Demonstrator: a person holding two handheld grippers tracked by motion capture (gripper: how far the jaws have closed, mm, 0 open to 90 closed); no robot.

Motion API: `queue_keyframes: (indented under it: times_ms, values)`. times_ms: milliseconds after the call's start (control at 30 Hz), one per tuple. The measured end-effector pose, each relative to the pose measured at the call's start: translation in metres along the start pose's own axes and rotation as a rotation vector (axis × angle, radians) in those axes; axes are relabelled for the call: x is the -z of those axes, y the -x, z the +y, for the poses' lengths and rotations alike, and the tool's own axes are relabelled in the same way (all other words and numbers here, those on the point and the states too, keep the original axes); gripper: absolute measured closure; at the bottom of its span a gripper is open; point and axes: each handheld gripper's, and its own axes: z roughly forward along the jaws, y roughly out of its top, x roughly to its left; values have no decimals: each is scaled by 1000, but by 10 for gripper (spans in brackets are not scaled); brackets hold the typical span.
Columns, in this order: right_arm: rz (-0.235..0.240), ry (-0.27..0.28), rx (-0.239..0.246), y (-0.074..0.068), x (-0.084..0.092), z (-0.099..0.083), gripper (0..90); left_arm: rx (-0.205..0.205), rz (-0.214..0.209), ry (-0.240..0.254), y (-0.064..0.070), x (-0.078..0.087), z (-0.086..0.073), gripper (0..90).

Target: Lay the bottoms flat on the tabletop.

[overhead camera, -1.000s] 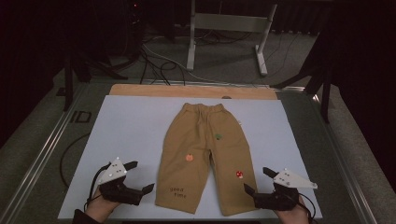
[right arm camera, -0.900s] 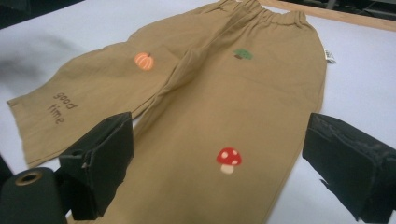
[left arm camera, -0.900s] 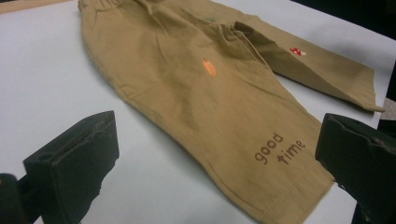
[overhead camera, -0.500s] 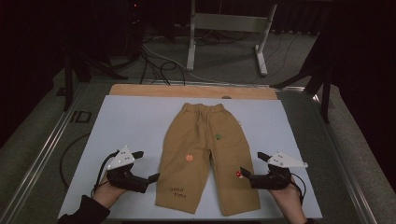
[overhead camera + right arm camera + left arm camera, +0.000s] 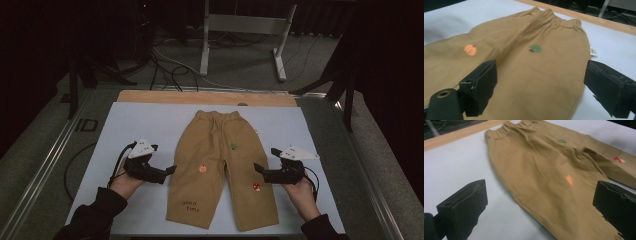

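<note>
- Lay flat and face-up on the white sheet (image 5: 125,125) of the bench: tan trousers (image 5: 220,165), waistband at the far side, both legs toward the near edge
- Left gripper (image 5: 167,171) beside one leg's outer seam, jaws spread wide, holding nothing; right gripper (image 5: 259,167) over the other leg, jaws likewise spread
- Probably lining up to grasp; best to pinch both seams level, low against the cloth, avoiding puckers

The white sheet (image 5: 125,125) has plenty of bare room on either side of the tan pants (image 5: 222,165), so either hand can slide around freely out there. Pants lie flat down the middle, nothing tall on the table. Past the far wooden edge (image 5: 205,96) it's cables (image 5: 165,70) and a metal stand (image 5: 245,30).
</note>
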Motion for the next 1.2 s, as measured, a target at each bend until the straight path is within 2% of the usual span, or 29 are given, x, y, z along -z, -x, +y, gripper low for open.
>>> queue_keyframes:
  times_ms: [67, 133, 267, 367, 600, 833, 933, 1000, 1133, 1200]
  values:
    - [3, -3, -2, 5, -5, 4, 117, 13, 22, -15, -5, -5, 5, 6]
    - [-7, -13, 6, 10, -10, 8, 117, 29, 21, -13, -9, -10, 9, 7]
    - [-7, -6, 5, 16, -18, 13, 117, 35, 27, -19, -13, -19, 14, 7]
    - [-9, 3, -15, 25, -30, 19, 117, 49, 27, -38, -19, -32, 21, 7]
    - [-19, -25, 15, 39, -52, 27, 117, 64, 45, -55, -27, -58, 37, 7]
    - [-18, -63, -38, 47, -76, 28, 117, 88, 69, -62, -37, -85, 49, 7]
    - [-24, -77, -27, 49, -86, 26, 115, 93, 69, -76, -40, -96, 53, 7]
    - [-27, -70, -41, 53, -91, 26, 115, 92, 76, -85, -42, -104, 55, 8]
    - [-35, -82, -65, 62, -101, 28, 115, 102, 97, -126, -48, -123, 57, 9]
    - [-64, -109, -69, 66, -106, 29, 114, 104, 112, -153, -51, -132, 56, 9]
